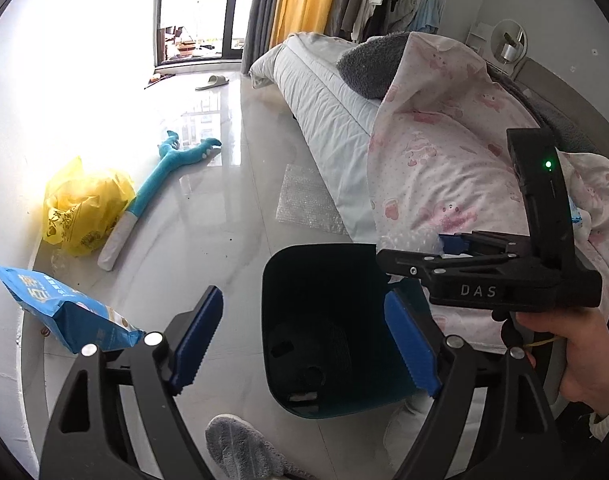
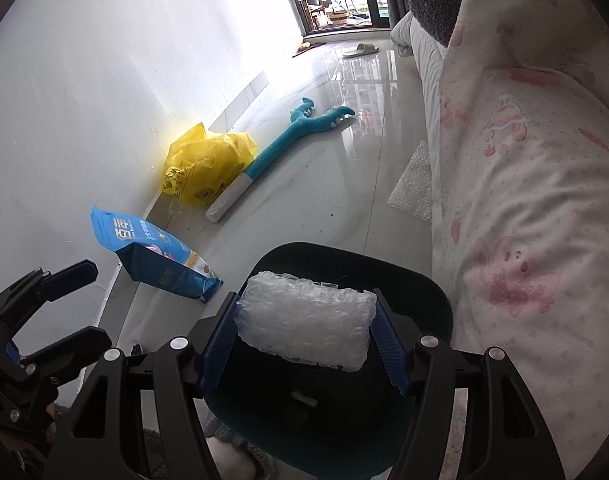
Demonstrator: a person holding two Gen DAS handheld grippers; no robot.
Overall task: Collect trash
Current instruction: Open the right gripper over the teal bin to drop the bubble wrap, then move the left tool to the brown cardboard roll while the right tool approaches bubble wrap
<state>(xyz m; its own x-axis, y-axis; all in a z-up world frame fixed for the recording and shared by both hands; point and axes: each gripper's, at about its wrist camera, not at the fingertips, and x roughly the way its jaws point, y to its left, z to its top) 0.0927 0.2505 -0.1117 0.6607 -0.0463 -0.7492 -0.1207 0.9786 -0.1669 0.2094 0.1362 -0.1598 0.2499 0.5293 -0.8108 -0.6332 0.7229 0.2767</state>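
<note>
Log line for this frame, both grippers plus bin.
left gripper: open, empty | right gripper: shut on bubble wrap wad, over bin | flat bubble wrap sheet: on floor

I see a glossy pale tiled floor point(image 2: 324, 184) carrying everything; a dark bin point(image 2: 432, 280) stands on it close beside the bed point(image 1: 324, 120); a blue pouch point(image 2: 156, 252) lies near the wall, a crumpled yellow plastic bag point(image 2: 208, 164) further along, just beside a teal plush toy point(image 2: 288, 140); a sheet of bubble wrap point(image 1: 308, 200) lies flat against the bed's edge; a slipper point(image 1: 212, 81) sits far off by the glass door; a pink-patterned quilt point(image 1: 444, 140) and grey blanket point(image 1: 368, 64) lie on the bed.
</note>
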